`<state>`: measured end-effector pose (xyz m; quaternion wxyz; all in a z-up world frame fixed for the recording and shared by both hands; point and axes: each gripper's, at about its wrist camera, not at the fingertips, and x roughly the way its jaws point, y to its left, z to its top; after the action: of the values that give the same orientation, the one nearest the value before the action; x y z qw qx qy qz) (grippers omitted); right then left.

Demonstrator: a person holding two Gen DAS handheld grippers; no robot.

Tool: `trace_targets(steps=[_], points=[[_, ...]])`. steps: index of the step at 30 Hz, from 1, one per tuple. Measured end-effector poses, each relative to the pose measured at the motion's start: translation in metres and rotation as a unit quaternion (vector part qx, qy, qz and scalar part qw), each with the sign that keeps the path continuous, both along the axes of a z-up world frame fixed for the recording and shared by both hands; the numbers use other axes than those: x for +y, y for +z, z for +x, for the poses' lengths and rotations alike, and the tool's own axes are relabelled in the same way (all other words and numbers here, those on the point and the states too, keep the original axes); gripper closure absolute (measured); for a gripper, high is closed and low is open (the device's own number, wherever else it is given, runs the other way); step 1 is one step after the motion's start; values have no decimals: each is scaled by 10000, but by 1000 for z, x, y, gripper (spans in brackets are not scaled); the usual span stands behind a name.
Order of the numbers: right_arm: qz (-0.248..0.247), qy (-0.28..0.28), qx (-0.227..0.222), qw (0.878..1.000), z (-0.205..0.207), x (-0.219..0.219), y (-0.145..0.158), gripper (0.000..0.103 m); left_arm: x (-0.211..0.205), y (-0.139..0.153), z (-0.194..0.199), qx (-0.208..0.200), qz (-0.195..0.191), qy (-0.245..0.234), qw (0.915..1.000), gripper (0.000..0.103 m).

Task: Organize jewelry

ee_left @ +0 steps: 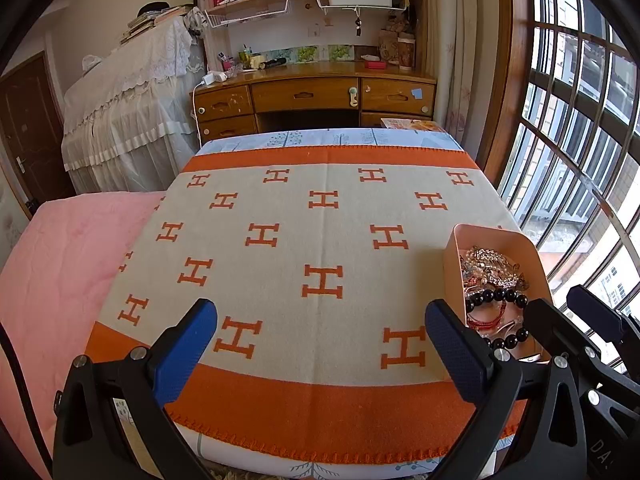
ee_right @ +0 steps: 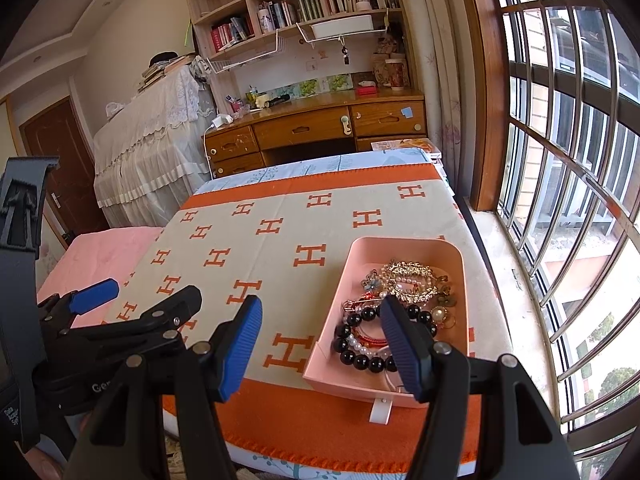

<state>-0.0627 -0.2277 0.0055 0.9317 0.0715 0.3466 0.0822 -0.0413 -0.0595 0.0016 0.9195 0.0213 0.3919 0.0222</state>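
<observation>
A pink open box point(ee_right: 404, 246) sits on the right side of the orange and cream H-pattern blanket point(ee_right: 256, 248). It holds a pile of jewelry: a black bead bracelet point(ee_right: 362, 354), a gold rhinestone clip point(ee_right: 410, 280), pearls and red strands. The box also shows in the left wrist view point(ee_left: 492, 236), with the black beads point(ee_left: 498, 296) in it. My right gripper point(ee_right: 320, 316) is open and empty, above the box's near left edge. My left gripper point(ee_left: 320, 320) is open and empty over the blanket, to the left of the box.
The blanket lies on a table with a light blue cloth point(ee_left: 320, 138). A pink bed cover point(ee_left: 60, 256) is to the left. A wooden desk point(ee_left: 316, 92) with shelves stands behind. A barred window point(ee_right: 568, 168) runs along the right side.
</observation>
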Motion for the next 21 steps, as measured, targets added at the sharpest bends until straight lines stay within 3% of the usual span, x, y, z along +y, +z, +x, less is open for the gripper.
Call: trace_targets(steps=[21], points=[[15,4,5,10000,1,-2,0,41,2,0,1,-5,5,-1,10000,1]])
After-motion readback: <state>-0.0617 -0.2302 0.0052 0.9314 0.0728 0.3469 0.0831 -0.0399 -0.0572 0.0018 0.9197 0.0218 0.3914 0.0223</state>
